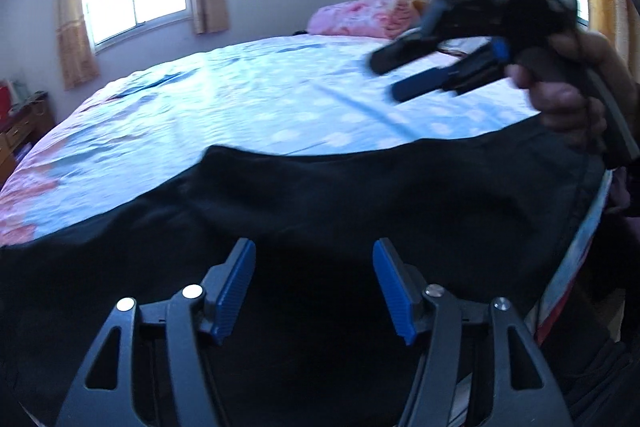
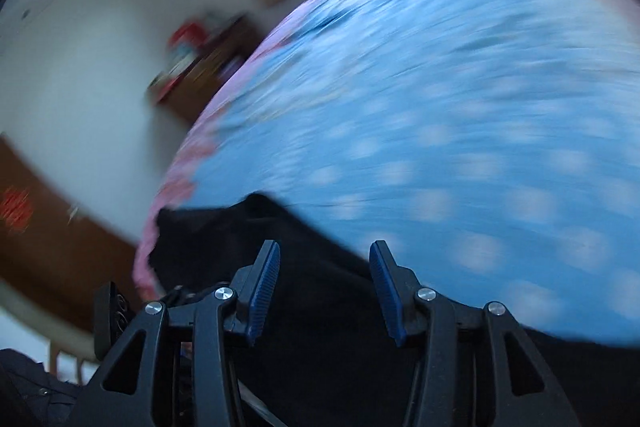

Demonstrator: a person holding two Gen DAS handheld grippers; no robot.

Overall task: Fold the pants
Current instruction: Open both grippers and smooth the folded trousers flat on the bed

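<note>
Black pants (image 1: 320,203) lie spread along the near edge of the bed, and they also show in the right wrist view (image 2: 320,307). My left gripper (image 1: 314,251) is open and empty just above the pants. My right gripper (image 2: 324,251) is open and empty above the pants' left end; this view is motion-blurred. In the left wrist view the right gripper (image 1: 386,79) hangs in the air at the upper right, held in a hand, its jaws apart.
The bed (image 1: 256,95) has a light blue sheet with white spots and a pink border. A pink pillow (image 1: 360,15) lies at its head. A wooden cabinet (image 2: 208,67) with red items stands by the far wall. Windows with curtains are behind.
</note>
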